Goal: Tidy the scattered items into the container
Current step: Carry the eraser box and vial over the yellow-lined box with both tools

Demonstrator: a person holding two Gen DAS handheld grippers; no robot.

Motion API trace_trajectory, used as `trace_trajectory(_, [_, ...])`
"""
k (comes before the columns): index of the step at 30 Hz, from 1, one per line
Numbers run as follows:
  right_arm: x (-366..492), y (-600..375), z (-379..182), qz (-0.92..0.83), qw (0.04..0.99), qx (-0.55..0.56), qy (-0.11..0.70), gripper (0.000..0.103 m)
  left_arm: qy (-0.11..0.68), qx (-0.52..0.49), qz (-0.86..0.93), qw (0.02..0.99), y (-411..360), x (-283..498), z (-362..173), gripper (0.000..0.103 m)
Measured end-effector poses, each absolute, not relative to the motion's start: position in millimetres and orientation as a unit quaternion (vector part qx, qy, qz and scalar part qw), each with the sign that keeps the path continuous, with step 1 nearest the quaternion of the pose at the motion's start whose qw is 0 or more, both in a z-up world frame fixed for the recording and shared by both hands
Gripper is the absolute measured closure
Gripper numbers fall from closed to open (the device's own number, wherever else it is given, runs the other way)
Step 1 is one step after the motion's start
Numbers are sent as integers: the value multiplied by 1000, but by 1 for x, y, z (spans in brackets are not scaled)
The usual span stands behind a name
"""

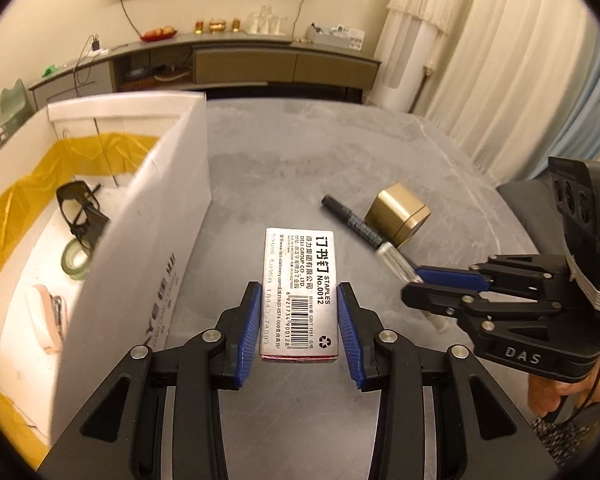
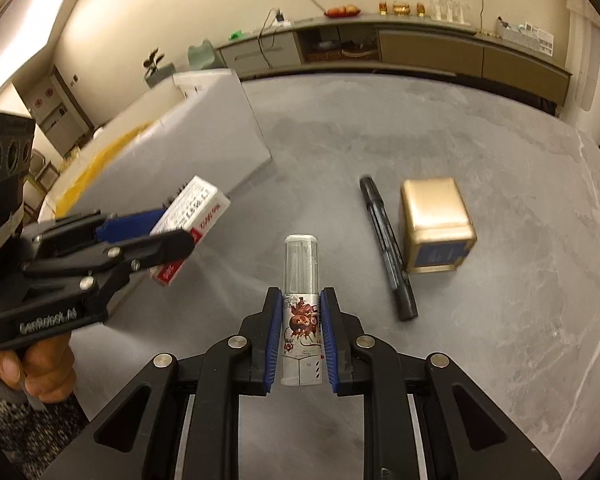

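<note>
My left gripper [image 1: 299, 291] is shut on a white staples box [image 1: 300, 264], its blue pads on the box's long sides. In the right wrist view the staples box [image 2: 196, 204] hangs above the table in the left gripper [image 2: 180, 228]. My right gripper [image 2: 301, 294] is shut on a small spray bottle [image 2: 301, 256] with a clear cap and a printed label. From the left wrist view the right gripper [image 1: 416, 284] holds the bottle [image 1: 394, 258] just right of the staples box. The open white cardboard container [image 1: 164, 208] with a yellow liner stands to the left.
In the container lie dark glasses [image 1: 80, 208], a tape roll [image 1: 76, 260] and a pale stapler [image 1: 46, 320]. A black marker [image 2: 386, 248] and a gold square tin [image 2: 436, 224] rest on the grey table [image 2: 460, 140]. A person's hand [image 2: 40, 372] holds the left gripper.
</note>
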State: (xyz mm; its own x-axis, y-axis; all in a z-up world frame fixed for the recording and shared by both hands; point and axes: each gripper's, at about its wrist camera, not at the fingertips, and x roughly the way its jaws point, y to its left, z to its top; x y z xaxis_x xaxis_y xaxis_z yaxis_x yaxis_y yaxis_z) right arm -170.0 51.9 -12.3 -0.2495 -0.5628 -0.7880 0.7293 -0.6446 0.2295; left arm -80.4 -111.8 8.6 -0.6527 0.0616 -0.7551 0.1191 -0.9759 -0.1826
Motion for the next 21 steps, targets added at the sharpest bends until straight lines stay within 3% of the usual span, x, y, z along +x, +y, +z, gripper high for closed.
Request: trace_trajectory(21, [-151, 15, 47, -814, 429, 386, 63, 82, 123, 340, -931, 47, -150, -44, 80, 64])
